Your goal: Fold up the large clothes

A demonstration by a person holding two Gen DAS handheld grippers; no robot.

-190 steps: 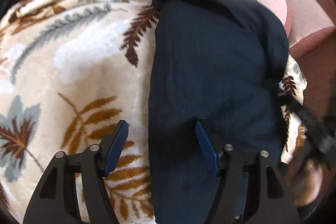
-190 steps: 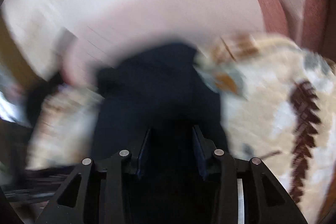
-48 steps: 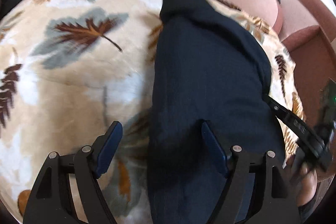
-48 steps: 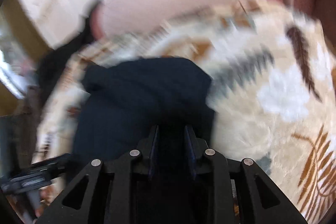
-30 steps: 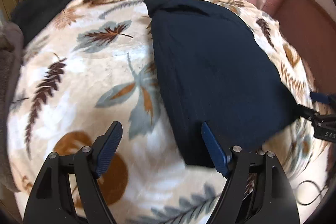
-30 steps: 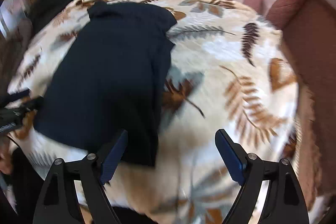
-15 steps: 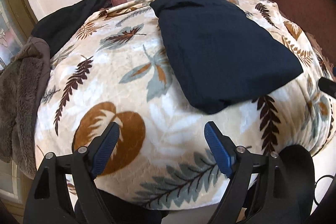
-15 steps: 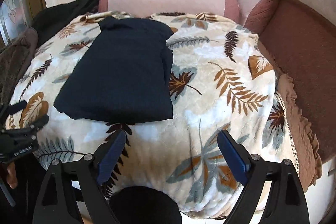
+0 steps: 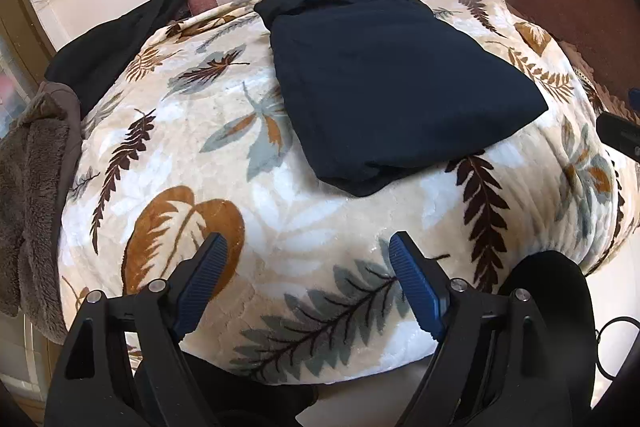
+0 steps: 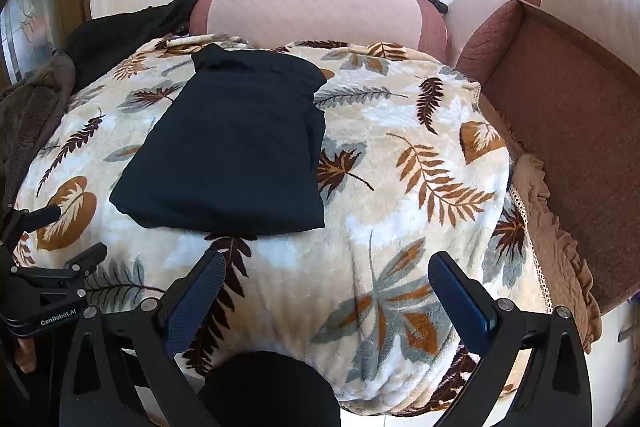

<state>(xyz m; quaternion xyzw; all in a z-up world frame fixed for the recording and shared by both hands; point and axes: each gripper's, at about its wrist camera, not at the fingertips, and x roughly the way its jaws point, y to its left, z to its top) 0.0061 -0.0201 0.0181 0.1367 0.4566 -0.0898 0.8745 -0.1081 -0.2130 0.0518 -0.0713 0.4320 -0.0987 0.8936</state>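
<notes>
- The dark navy garment (image 10: pixel 236 143) lies folded into a neat rectangle on the leaf-print blanket (image 10: pixel 420 187), left of centre and towards the far side, where the flat padded top gives it an even bed.
- The right gripper (image 10: pixel 326 291) hangs over the blanket's near edge, well apart from the garment; its jaws have just been opening to full spread, nothing between them.
- The left gripper (image 9: pixel 308 267) hovers there too, jaws wide and empty, pads off the cloth.
- Both claws free, so this fold looks finished to me.
- At the far left a black garment (image 10: pixel 120 31) drapes over the sofa, a brown fleece (image 9: pixel 32 187) beside it, possibly waiting their turn.
</notes>
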